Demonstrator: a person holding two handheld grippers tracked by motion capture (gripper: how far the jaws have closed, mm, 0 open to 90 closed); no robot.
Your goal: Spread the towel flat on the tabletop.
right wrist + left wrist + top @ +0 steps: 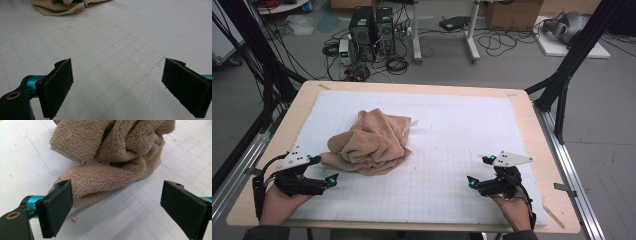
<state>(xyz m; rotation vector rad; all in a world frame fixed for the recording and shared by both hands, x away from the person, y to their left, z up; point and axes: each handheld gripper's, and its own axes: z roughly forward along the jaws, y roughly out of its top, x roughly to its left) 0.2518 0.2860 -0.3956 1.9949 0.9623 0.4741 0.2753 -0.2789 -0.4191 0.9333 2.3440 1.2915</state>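
- The person's forearms and hands come in at the near edge of the high view, one at each near corner of the worktop [532, 125], each hand wrapped round a gripper.
- The worktop is a pale wooden board, almost wholly covered by a white mat [452, 150] printed with a faint grid on its near half.
- The tan towel [372, 142] lies crumpled in a loose heap on the mat, left of centre and about midway between the near and far edges. A small white tag sticks out at its far right side.
- The left gripper [326, 171] sits at the near left, low over the mat, pointing right and away toward the towel. In the left gripper view its black fingers [56, 208] are spread wide and hold nothing; the left one stands just in front of the towel's nearest fold [100, 182], and I cannot tell whether it touches the cloth.
- The right gripper [478, 171] sits at the near right, well apart from the towel, pointing left. In the right gripper view its fingers [56, 88] are likewise spread wide over bare grid, with the towel's edge [60, 6] far off at the top left.
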